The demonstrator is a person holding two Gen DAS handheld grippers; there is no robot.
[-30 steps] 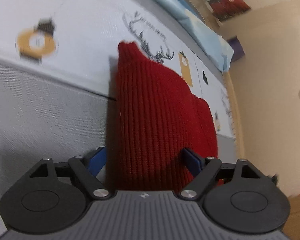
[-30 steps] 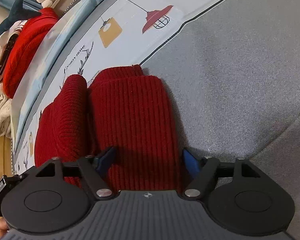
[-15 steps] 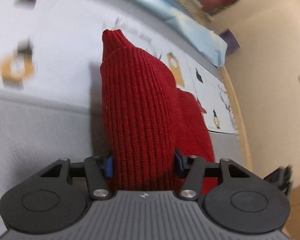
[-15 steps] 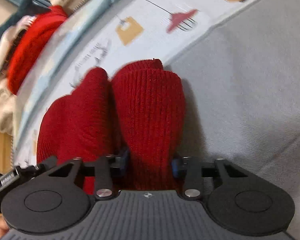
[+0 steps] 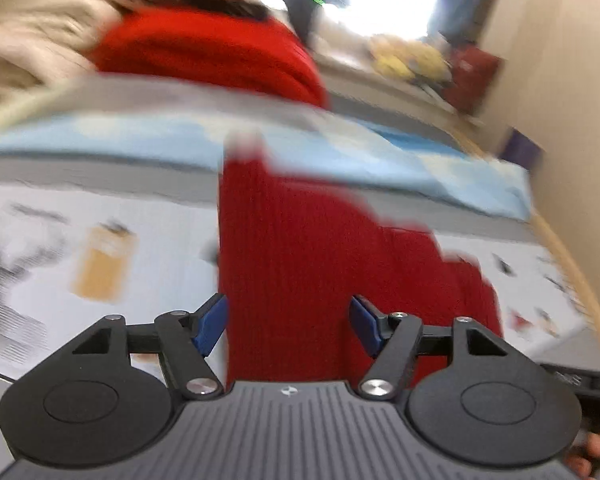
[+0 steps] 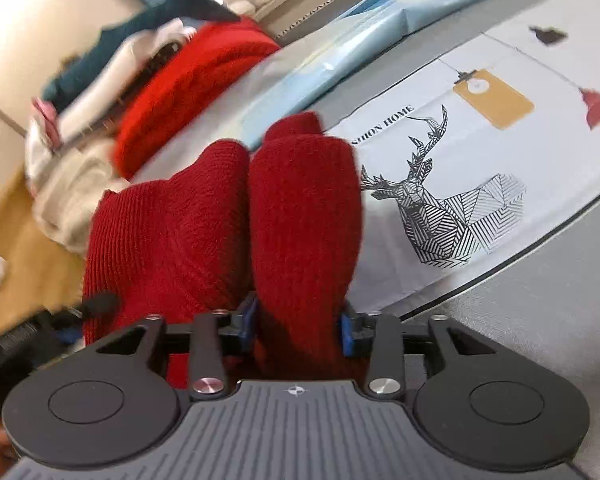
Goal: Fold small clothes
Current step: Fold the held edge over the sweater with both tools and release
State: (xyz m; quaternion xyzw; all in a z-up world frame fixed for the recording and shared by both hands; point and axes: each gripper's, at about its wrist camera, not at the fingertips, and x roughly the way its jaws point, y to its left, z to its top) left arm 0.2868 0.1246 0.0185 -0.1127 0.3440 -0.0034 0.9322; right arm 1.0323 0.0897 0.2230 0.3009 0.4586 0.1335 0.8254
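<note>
A dark red ribbed knit garment (image 5: 300,248) lies bunched on the printed bedsheet (image 5: 100,264). In the blurred left wrist view one fold of it rises between the blue pads of my left gripper (image 5: 288,320). The fold fills the gap and touches both pads, while the jaws are opening a little. In the right wrist view another thick fold of the garment (image 6: 300,208) is pinched between the pads of my right gripper (image 6: 298,326). Those jaws are also easing open. A second roll of the knit bulges to the left of that fold.
A pile of clothes sits at the far end of the bed, with a bright red sweater (image 6: 188,80) and cream garments (image 6: 72,184) in it. A light blue blanket (image 5: 380,160) runs along the bed's far side. Wooden floor (image 6: 16,248) lies left, a beige wall (image 5: 572,100) right.
Both grippers closed on folds of the red knit, then rose and carried it across the sheet toward the clothes pile. Both views tipped upward, and the jaws now stand slightly wider than half a second ago.
</note>
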